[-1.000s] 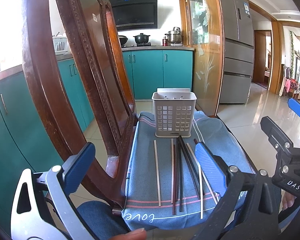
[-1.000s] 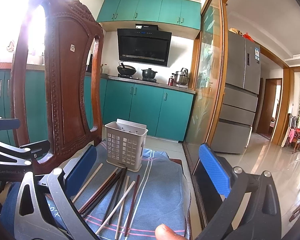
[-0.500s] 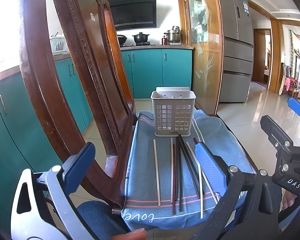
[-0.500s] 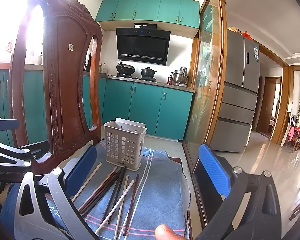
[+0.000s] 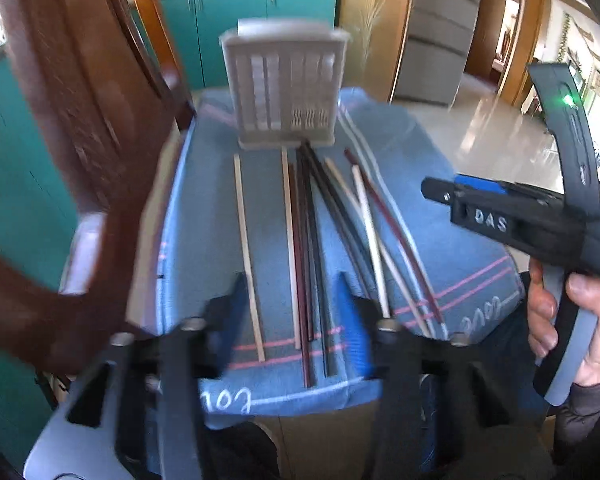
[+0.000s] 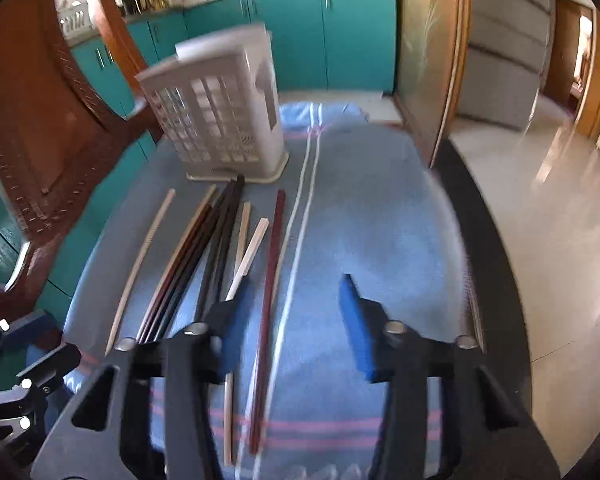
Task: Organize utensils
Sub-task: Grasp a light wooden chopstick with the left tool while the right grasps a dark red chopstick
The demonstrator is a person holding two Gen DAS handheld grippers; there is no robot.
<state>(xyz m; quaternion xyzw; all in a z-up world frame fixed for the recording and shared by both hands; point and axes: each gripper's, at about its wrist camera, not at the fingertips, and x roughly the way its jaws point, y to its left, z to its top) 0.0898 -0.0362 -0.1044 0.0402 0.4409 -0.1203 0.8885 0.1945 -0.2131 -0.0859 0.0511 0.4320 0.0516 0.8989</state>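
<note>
Both tongs open, nothing gripped. Left gripper (image 5: 292,312) low over the chopsticks (image 5: 304,248), lying loose on blue cloth (image 6: 364,216) before the white basket (image 6: 220,120). Right gripper (image 6: 292,316) straddles a dark-red chopstick (image 6: 270,272); contact probably none, blur hinders.

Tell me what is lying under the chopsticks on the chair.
The chopsticks lie on a blue towel with pink stripes, spread over the chair seat, in front of the white holder. The seat itself is covered by the towel, so its surface cannot be seen.
</note>
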